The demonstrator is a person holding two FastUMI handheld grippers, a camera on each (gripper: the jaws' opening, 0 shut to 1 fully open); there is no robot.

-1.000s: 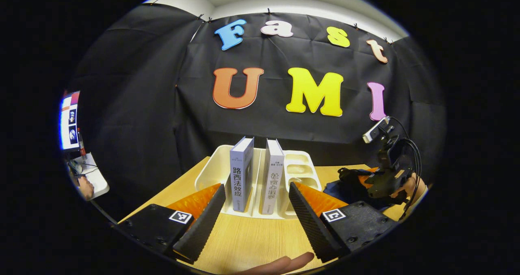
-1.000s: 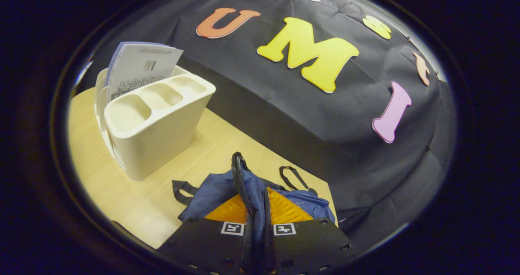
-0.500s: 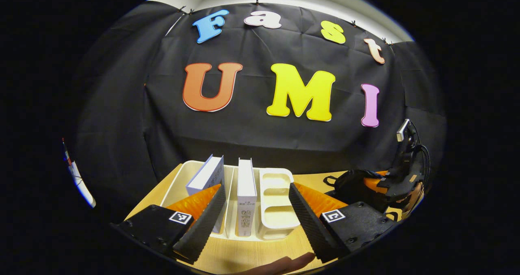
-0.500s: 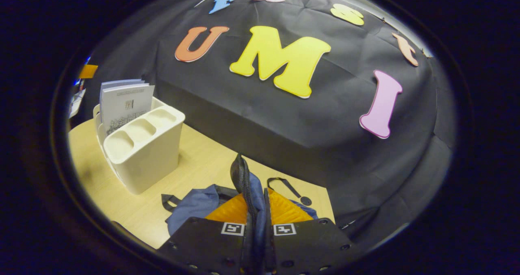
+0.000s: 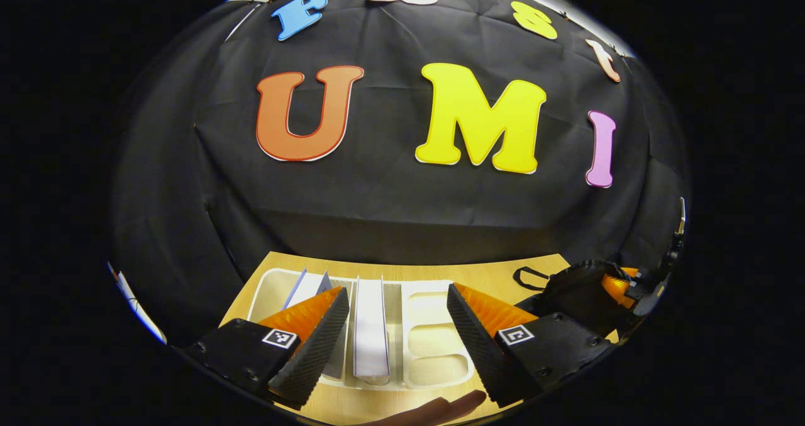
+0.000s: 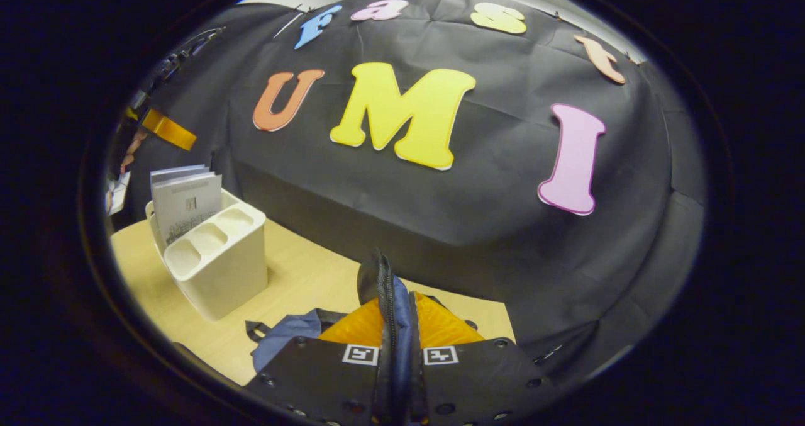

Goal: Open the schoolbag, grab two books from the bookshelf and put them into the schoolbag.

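In the left gripper view, the left gripper (image 5: 397,325) hangs above the cream bookshelf (image 5: 434,341) on the wooden bench (image 5: 478,275), its jaws spread wide. Just beyond the left jaw, partly hidden by it, stands a leaning book (image 5: 307,285); between the jaws, nearer the left one, an upright book (image 5: 370,325) shows its top edge. The bookshelf's small cup compartments lie between that book and the right jaw. Beyond the right jaw, well off to the side, the dark schoolbag (image 5: 575,287) rises from the bench with the other gripper at its top. In the right gripper view, the bookshelf (image 6: 220,269) with its books (image 6: 185,202) sits far left of the jaws. The right gripper (image 6: 398,325) has its jaws narrowed onto the schoolbag (image 6: 385,300), pinching its blue fabric and zip edge, which runs up between them.
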